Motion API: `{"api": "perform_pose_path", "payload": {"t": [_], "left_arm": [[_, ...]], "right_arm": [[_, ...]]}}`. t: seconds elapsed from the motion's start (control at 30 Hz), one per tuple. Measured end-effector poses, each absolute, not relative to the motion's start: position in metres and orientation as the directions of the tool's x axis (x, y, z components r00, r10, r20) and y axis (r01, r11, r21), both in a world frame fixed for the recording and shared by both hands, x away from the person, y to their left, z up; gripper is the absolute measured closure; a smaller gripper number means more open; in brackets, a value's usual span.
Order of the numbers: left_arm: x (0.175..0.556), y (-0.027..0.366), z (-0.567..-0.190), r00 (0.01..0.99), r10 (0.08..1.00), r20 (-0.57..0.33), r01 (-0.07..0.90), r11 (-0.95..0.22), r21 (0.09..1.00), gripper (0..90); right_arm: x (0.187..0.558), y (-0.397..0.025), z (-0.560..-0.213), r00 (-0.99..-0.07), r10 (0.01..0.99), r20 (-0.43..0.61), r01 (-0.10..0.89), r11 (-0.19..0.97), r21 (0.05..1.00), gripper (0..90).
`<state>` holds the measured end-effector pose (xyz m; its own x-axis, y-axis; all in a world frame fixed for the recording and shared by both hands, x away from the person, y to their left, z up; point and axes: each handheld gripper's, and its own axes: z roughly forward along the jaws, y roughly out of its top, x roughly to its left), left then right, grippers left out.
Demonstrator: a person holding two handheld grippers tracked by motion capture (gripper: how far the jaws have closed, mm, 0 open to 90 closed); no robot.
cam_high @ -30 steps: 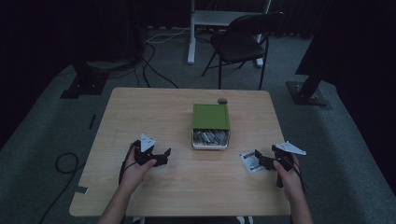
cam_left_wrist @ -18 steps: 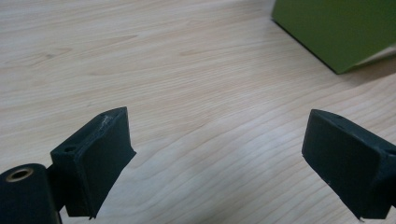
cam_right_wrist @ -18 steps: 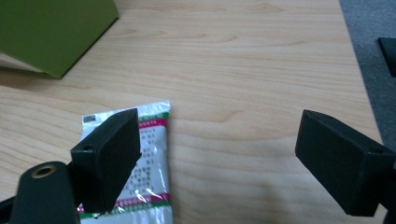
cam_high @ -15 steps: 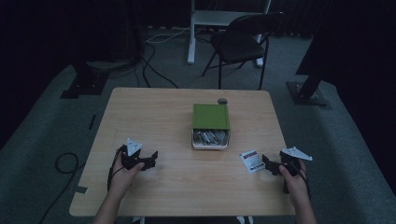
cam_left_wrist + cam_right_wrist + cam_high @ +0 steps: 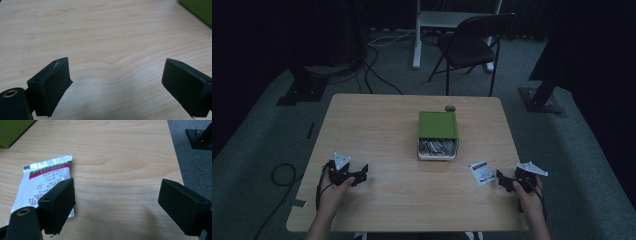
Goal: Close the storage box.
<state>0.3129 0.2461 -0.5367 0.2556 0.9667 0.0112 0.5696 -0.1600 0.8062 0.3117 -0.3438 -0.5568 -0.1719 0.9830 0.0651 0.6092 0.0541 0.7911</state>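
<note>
The right gripper [image 5: 506, 181] rests wide open just right of the white sachet [image 5: 482, 172] on the table [image 5: 387, 125]. The left gripper [image 5: 360, 174], also open and empty, sits near the left edge, well apart from the green box [image 5: 438, 125].

Pale wooden table [image 5: 382, 125]; green box [image 5: 438, 125] mid-table; white sachet [image 5: 482, 173] nearby; perhaps a small knob [image 5: 450, 108] behind.

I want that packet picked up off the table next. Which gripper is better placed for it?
Right. The right gripper sits open just beside the packet; the left gripper is far across the table.
</note>
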Motion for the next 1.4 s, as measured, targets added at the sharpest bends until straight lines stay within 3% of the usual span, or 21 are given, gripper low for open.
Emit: {"api": "perform_pose_path", "payload": {"t": [0.7, 1.4], "left_arm": [[0.285, 0.286, -0.541, 0.075, 0.997, 0.027, 0.627, -0.069, 0.776, 9.0], [0.278, 0.303, -0.552, -0.008, 0.999, 0.038, 0.684, -0.022, 0.729, 9.1]], "right_arm": [[0.311, -0.342, -0.563, -0.125, 0.992, 0.016, 0.684, 0.075, 0.726, 13.1], [0.31, -0.343, -0.563, -0.116, 0.993, 0.016, 0.684, 0.068, 0.726, 12.9]]}}
